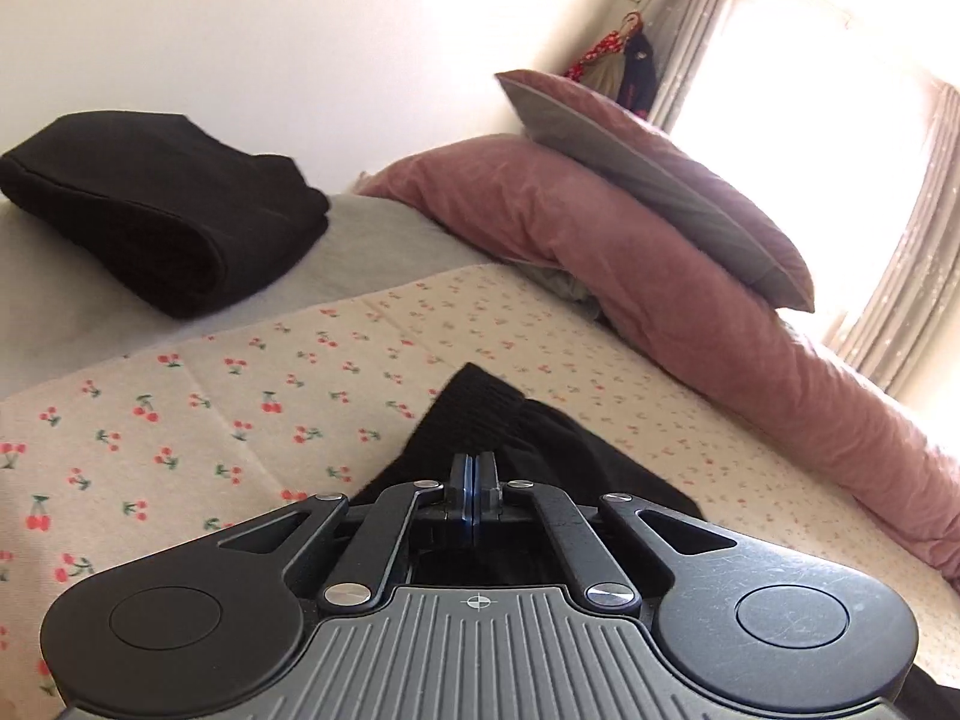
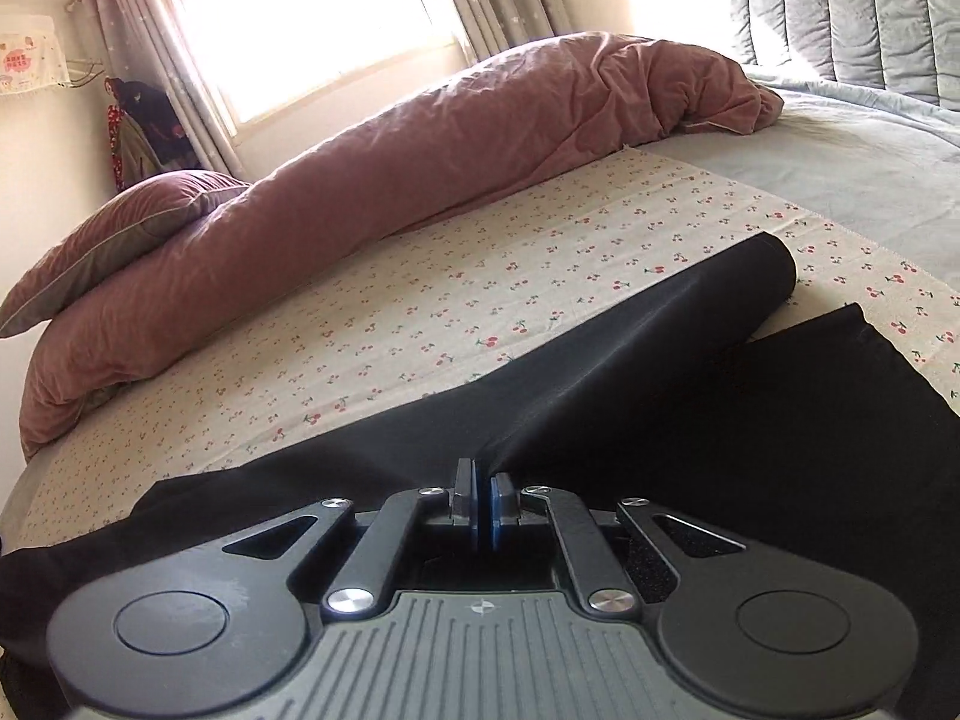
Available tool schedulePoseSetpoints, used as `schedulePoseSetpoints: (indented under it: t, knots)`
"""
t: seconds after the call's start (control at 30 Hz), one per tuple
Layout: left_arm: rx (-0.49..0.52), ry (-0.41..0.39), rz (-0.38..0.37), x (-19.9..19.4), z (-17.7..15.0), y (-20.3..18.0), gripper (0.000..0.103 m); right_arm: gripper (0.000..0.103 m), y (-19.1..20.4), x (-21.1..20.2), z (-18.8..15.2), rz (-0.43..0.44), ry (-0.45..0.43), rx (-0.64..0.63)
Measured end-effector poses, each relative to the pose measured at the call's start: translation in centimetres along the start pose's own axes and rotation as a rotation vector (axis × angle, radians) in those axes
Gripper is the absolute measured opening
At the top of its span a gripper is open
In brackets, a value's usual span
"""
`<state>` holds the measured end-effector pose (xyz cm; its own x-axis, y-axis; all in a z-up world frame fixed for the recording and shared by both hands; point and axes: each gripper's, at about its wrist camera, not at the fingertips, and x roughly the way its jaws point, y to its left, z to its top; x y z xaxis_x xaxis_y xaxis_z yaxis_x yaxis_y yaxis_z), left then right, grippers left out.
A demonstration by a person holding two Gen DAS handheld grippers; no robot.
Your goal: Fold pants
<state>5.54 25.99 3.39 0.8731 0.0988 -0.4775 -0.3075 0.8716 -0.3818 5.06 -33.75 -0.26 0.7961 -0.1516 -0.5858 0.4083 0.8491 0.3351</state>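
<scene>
Beyond cherry sheet [image 1: 180,420], folded black stack [image 1: 156,210]

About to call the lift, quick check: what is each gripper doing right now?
Left gripper: shut on the black pants, near the ribbed waistband.
Right gripper: shut on the black pants, fabric pulled up into a ridge.

Black hand-held gripper [image 1: 475,468], silver screws, ribbed grey housing, blue-edged pads
</scene>
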Motion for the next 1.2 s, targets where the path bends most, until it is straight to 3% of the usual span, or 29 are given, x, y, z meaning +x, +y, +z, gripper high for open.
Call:
schedulePoseSetpoints:
  t: [0.07,0.17,0.23,0.27,0.3,0.37,0.4,0.5,0.63,0.7,0.87,1.0,1.13,1.2]
  knots:
    - [-0.002,0.047,0.076,0.2,-0.1,0.9,0.0,0.003,-0.4,0.4,-0.3,-0.014,0.047,0.004]
    - [-0.081,0.094,0.008,0.6,0.0,2.7,0.0,0.006,-0.5,0.6,-0.7,-0.023,0.076,-0.006]
    - [-0.137,0.079,-0.047,0.9,0.1,3.6,0.008,0.014,-0.8,0.8,-0.8,-0.029,0.078,-0.005]
    - [-0.151,0.068,-0.068,1.2,0.2,3.8,0.019,0.018,-0.9,0.8,-0.8,-0.031,0.077,0.003]
    - [-0.156,0.063,-0.083,1.5,0.4,3.9,0.042,0.019,-1.1,1.0,-0.8,-0.035,0.077,0.014]
    - [-0.137,0.061,-0.083,2.7,0.6,3.8,0.071,0.019,-1.4,1.4,-0.8,-0.029,0.089,0.037]
    - [-0.11,0.06,-0.075,3.4,0.8,3.6,0.071,0.02,-1.5,1.6,-0.8,-0.027,0.095,0.048]
    - [-0.045,0.077,-0.058,5.2,0.9,3.2,0.069,0.02,-1.7,2.1,-1.0,-0.032,0.114,0.052]
    - [-0.037,0.079,-0.114,7.2,0.7,3.3,0.063,0.022,-1.6,2.6,-1.2,-0.043,0.13,0.045]
    - [0.015,0.063,-0.128,7.7,0.4,2.9,0.041,0.023,-1.6,2.7,-1.3,-0.046,0.133,0.038]
    - [0.122,0.012,-0.119,6.7,0.5,1.2,0.029,0.024,-1.3,2.7,-1.5,-0.049,0.131,0.02]
    - [0.185,0.006,-0.056,4.4,1.8,-0.1,0.019,0.005,-1.3,1.8,-1.1,-0.031,0.103,0.025]
    - [0.248,0.008,-0.018,1.3,2.7,-0.4,0.015,0.003,-0.5,-0.6,-0.2,0.013,0.043,0.015]
    - [0.245,0.063,0.011,0.7,2.8,0.2,0.015,0.003,-0.1,-2.0,0.1,0.014,0.011,-0.014]
